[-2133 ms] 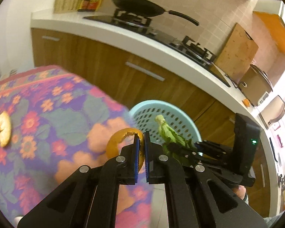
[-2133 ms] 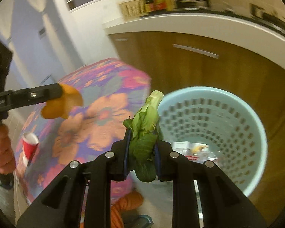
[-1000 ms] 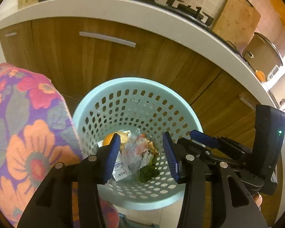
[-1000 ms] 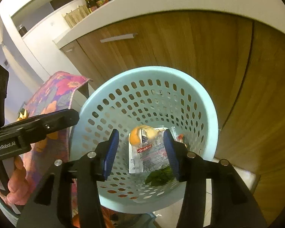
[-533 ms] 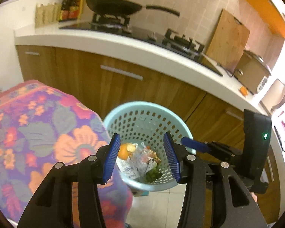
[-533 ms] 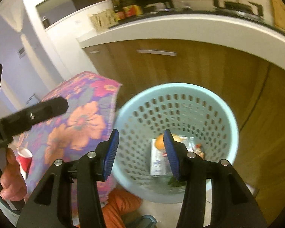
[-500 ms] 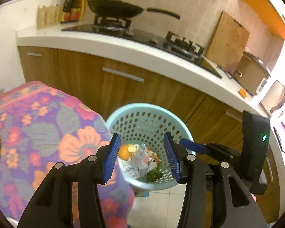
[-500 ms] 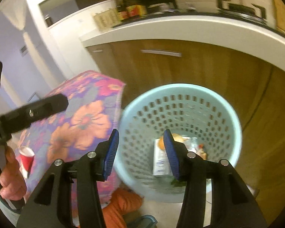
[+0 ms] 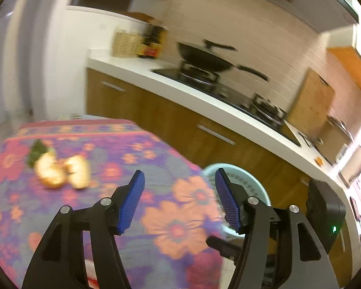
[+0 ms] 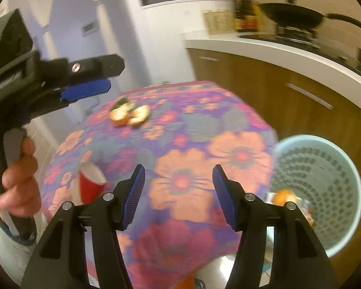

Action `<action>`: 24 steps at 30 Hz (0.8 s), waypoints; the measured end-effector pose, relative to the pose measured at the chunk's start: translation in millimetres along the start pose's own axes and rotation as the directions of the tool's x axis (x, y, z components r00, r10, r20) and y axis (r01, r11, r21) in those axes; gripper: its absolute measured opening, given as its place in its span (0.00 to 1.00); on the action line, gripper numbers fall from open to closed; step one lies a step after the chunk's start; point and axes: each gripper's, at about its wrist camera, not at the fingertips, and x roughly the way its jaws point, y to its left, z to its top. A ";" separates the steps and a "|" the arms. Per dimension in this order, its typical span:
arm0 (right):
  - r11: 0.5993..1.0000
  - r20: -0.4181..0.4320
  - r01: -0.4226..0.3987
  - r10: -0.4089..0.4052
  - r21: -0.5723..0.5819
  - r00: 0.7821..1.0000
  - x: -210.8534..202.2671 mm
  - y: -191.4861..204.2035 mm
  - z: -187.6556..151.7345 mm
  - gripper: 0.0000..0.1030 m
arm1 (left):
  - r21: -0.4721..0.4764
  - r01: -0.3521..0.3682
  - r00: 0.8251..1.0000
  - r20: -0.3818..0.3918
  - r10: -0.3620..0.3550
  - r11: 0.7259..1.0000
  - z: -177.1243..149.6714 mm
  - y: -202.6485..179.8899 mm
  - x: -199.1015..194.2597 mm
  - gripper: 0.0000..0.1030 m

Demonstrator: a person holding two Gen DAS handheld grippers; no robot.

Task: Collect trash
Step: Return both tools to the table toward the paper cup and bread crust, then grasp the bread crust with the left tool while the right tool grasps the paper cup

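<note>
Orange peels with a green leaf scrap lie on the floral tablecloth at the far left; they also show in the right wrist view. A red paper cup lies near the table's near edge. The light blue trash basket stands on the floor right of the table, holding an orange peel and wrappers. My left gripper is open and empty over the table. My right gripper is open and empty above the table edge.
A kitchen counter with wooden cabinets runs behind, carrying a stove and black wok, a wicker basket and a cutting board. The basket rim shows just past the table's right edge.
Both grippers let their trash fall into the basket, opened, and swung left from the basket back over the table. The peels and cup have come into view.
</note>
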 end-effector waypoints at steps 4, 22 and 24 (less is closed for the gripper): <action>0.998 -0.028 -0.059 0.058 -0.030 0.998 20.3 28.6 -2.4 0.53 | -0.062 -0.059 0.998 0.020 0.060 0.996 -1.0 43.3 -20.9 0.58; 0.967 -0.126 -0.235 0.222 -0.102 0.967 55.3 99.5 -28.7 0.74 | -0.357 -0.217 0.976 -0.104 0.192 0.908 -9.6 208.1 15.2 0.52; 0.968 -0.136 -0.230 0.215 -0.104 0.967 58.3 105.3 -29.4 0.75 | -0.353 -0.231 0.973 -0.113 0.203 0.907 -6.5 213.3 27.7 0.52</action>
